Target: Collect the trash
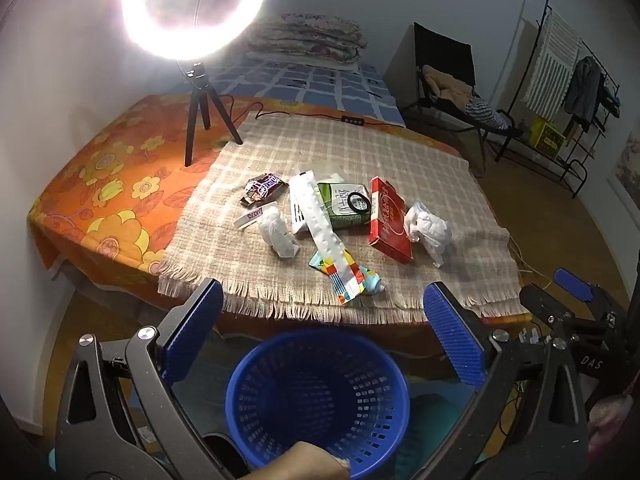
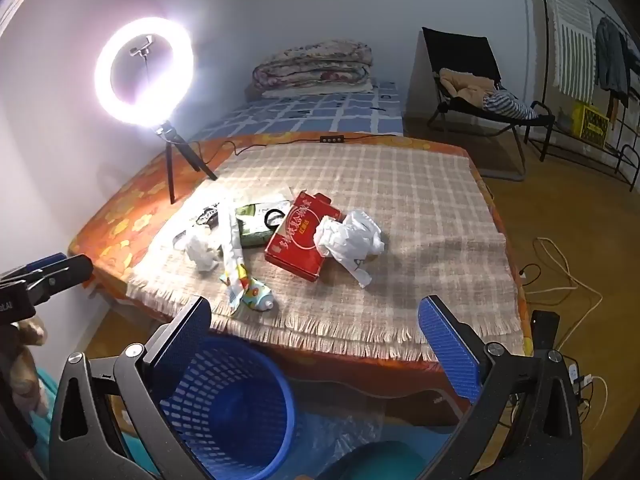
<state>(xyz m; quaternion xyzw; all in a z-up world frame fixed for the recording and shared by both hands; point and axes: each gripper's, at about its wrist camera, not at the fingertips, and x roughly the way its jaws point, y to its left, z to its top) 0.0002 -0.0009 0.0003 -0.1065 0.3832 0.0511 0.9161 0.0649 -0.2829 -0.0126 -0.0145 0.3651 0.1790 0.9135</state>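
Left gripper [image 1: 324, 328]: blue pads spread wide, nothing between them, hovering over the basket short of the table edge.
Right gripper [image 2: 316, 344]: fingers apart as well, empty, at the fringed near edge of the cloth.
Trash pile: all on the checked cloth [image 1: 380, 152], towards its near left part, none of it in the basket.
Blue basket [image 1: 316, 396]: on the floor below the table's near edge, upright in the left view; in the right view its rim is cut off behind a finger.
Red box [image 1: 390, 220]: flat, long axis running from far to near, near end angled rightwards.
Crumpled white paper [image 1: 426, 230]: touching the red box's right side.
White strip wrapper [image 1: 320, 224]: long and narrow, lying diagonally from far-left to near-right across the green carton [image 1: 344, 208], hiding part of it.
Colourful tube [image 1: 356, 276]: cap end pointing to the near right, partly under the strip.
Candy wrapper [image 1: 262, 190]: print too small to read.
Second paper wad [image 1: 278, 232]: just beside the strip's left.
Ring light [image 1: 194, 4]: glare washes out its middle.
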